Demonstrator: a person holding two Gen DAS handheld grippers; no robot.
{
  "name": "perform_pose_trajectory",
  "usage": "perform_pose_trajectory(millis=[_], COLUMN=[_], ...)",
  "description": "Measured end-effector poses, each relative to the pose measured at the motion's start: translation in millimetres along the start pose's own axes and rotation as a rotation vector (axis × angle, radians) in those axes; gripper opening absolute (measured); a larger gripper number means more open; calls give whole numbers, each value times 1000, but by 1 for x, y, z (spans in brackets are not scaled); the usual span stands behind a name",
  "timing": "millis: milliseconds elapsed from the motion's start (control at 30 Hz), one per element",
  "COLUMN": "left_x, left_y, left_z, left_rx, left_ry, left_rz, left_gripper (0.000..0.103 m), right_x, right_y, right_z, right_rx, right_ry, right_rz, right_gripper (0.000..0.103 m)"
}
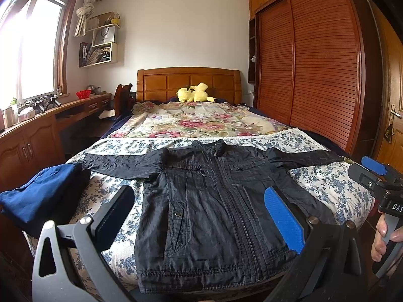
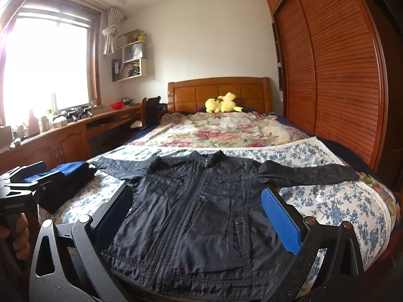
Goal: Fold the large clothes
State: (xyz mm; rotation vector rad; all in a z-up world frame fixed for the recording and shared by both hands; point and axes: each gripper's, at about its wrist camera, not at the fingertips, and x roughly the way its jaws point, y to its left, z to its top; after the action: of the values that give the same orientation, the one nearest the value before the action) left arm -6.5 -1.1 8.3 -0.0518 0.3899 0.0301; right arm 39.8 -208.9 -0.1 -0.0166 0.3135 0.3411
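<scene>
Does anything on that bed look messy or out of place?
Nothing stands out. The black jacket lies flat, zipped, sleeves spread, on the floral sheet; folded blue clothes sit beside it.

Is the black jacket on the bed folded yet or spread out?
Spread out: the black jacket lies flat, front up, zipped, both sleeves stretched sideways across the bed.

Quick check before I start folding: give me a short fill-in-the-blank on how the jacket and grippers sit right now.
1. The dark jacket lies flat with both sleeves spread and its front zipper ____.
2. The left gripper and the right gripper both have their jaws ____.
3. A folded ____ garment sits at the bed's left edge.
4. A ____ plush toy rests by the headboard.

Missing words: closed; open; blue; yellow
</scene>
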Motion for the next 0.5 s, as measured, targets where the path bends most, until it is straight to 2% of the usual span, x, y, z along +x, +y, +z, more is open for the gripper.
perform_pose_trajectory(millis=[500], left_x=[-6], left_y=[-7], left_z=[4], left_rx=[8], left_ry=[-7], left_rz=[-4], left_gripper=[103], right_x=[-1], right_y=[1], right_z=[0], right_rx=[1], right_ry=[-3], right_rz=[0], right_gripper=[103])
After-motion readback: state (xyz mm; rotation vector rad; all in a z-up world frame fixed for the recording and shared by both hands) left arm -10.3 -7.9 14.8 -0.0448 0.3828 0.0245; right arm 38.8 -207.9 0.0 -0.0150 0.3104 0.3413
